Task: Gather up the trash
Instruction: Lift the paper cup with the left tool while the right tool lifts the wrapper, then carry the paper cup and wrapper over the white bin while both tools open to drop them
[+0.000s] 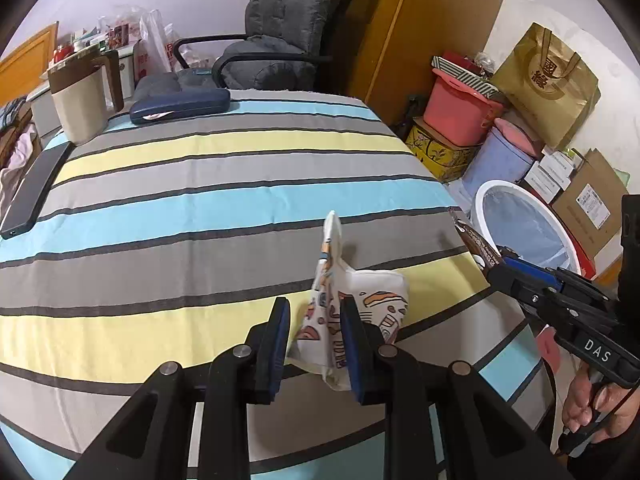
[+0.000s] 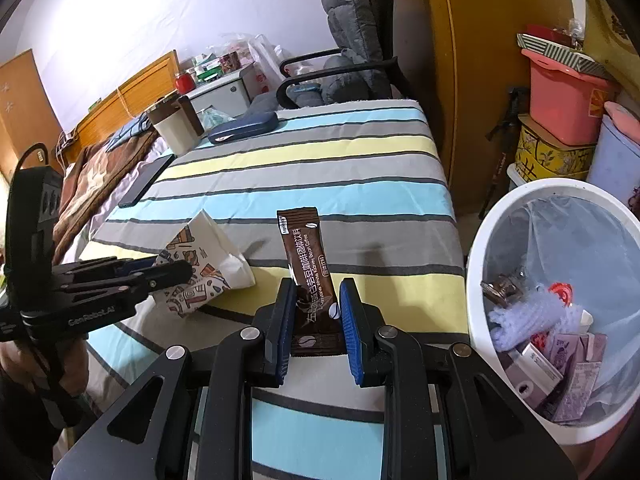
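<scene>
A crumpled white paper wrapper with a printed pattern lies on the striped tablecloth. My left gripper straddles it. The paper leans on the right pad, a gap shows at the left pad, so the gripper is open. My right gripper is shut on a brown coffee sachet, held upright above the table's right part. A white bin with a clear liner stands on the floor to the right, holding several pieces of trash.
At the table's far left stand a beige mug, a dark blue case and a black phone. A grey padded chair is behind the table. Boxes, a pink tub and bags crowd the floor beyond the bin.
</scene>
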Available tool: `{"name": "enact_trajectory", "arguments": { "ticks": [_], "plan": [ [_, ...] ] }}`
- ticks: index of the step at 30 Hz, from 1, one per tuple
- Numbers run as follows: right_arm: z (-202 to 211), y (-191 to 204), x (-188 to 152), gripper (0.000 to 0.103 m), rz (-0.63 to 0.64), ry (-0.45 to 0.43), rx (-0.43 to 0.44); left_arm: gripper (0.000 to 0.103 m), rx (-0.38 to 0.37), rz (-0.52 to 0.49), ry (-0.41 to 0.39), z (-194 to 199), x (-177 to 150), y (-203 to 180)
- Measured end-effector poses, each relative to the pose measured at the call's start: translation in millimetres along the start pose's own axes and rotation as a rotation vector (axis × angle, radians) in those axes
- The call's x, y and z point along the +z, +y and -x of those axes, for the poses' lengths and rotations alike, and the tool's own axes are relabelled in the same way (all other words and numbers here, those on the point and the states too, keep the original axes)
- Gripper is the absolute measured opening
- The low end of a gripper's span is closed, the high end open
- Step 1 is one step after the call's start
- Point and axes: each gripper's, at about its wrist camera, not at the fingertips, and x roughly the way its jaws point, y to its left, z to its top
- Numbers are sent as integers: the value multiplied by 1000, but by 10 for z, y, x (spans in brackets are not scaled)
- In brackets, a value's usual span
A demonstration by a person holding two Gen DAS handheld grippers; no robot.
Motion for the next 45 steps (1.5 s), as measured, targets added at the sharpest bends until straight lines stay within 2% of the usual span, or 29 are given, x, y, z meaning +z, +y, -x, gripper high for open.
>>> {"name": "enact_trajectory", "arguments": {
  "ticks": [2,3,18,28,38,45],
  "plan": [
    [18,2,-6,25,-1,-4,-3,23,1,-13,-3,-2,-17,-44],
    [31,2,-5,25,-2,-7,-4,18,2,-18,1,-10,-29,-70],
    [278,-20,17,25,-10,-79,-31,16,-5,-45,-91,264,53,-356],
    [496,-232,-34,25,-49,-125,-103,16,-72,-98,-112,274,189,-802],
    [734,-567,-119,25,-123,-159,-193,16,-154,-189,-96,74,318,-1420],
    [838,-824,-190,25,-183,-170,-245,16,-190,-226,-69,-125,368,-1723]
  ]
}}
